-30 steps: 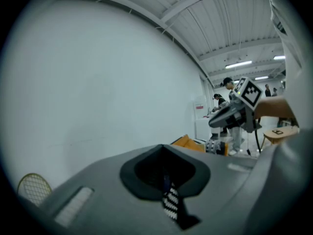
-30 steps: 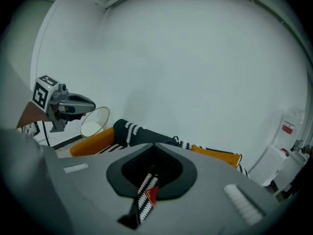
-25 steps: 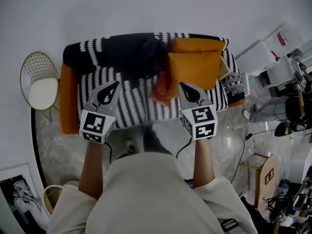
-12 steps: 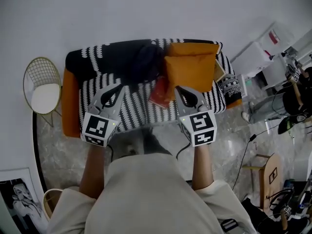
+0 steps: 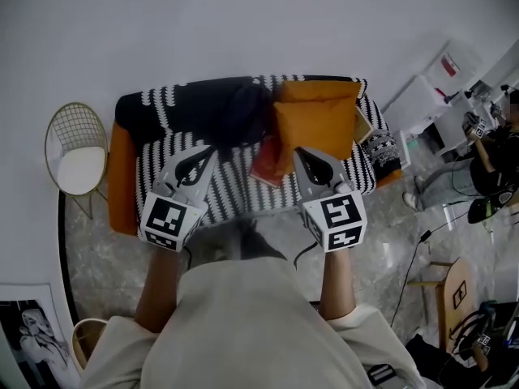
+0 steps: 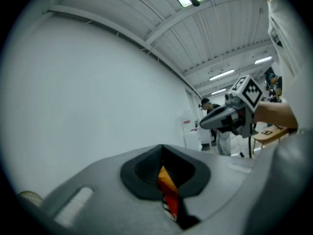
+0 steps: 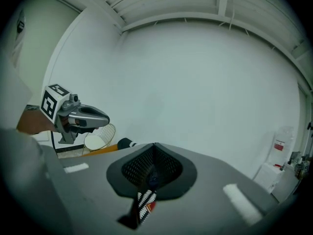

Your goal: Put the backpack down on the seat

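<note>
Seemingly done: dark backpack lies on the sofa seat; left gripper and right gripper, jaws pressed together and empty, need only withdraw.

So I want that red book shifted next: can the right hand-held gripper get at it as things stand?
Probably yes: the red book lies uncovered on the sofa beside the orange cushion, just left of the right hand-held gripper. Its shut jaws must open first.

White wall, marble floor, wire chair
</note>
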Tool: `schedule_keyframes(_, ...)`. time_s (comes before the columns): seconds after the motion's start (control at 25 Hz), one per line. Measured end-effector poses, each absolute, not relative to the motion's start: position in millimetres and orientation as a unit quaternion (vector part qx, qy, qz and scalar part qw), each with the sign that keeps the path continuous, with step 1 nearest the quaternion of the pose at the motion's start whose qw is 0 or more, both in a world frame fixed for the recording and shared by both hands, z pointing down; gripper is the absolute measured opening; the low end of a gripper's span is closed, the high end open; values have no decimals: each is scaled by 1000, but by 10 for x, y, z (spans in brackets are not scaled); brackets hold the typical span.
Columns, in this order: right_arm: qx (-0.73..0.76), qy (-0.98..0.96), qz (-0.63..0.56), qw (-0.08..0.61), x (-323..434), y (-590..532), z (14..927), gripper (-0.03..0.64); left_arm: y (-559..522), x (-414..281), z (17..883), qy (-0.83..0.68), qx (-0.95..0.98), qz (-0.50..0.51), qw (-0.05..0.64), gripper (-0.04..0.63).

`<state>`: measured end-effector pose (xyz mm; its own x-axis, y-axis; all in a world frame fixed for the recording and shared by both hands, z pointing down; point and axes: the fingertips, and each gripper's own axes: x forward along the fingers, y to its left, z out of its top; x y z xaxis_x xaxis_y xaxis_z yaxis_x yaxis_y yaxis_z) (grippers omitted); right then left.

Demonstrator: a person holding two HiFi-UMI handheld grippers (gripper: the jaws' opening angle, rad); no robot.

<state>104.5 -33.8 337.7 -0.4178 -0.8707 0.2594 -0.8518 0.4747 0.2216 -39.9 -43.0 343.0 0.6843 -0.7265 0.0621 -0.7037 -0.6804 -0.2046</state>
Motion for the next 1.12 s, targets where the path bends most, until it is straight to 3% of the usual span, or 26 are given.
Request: schedule_keyframes(1.12,517,-840,-35,160,1136,130,3145,8,-9,-355,3187,385,-916,-52,96,3)
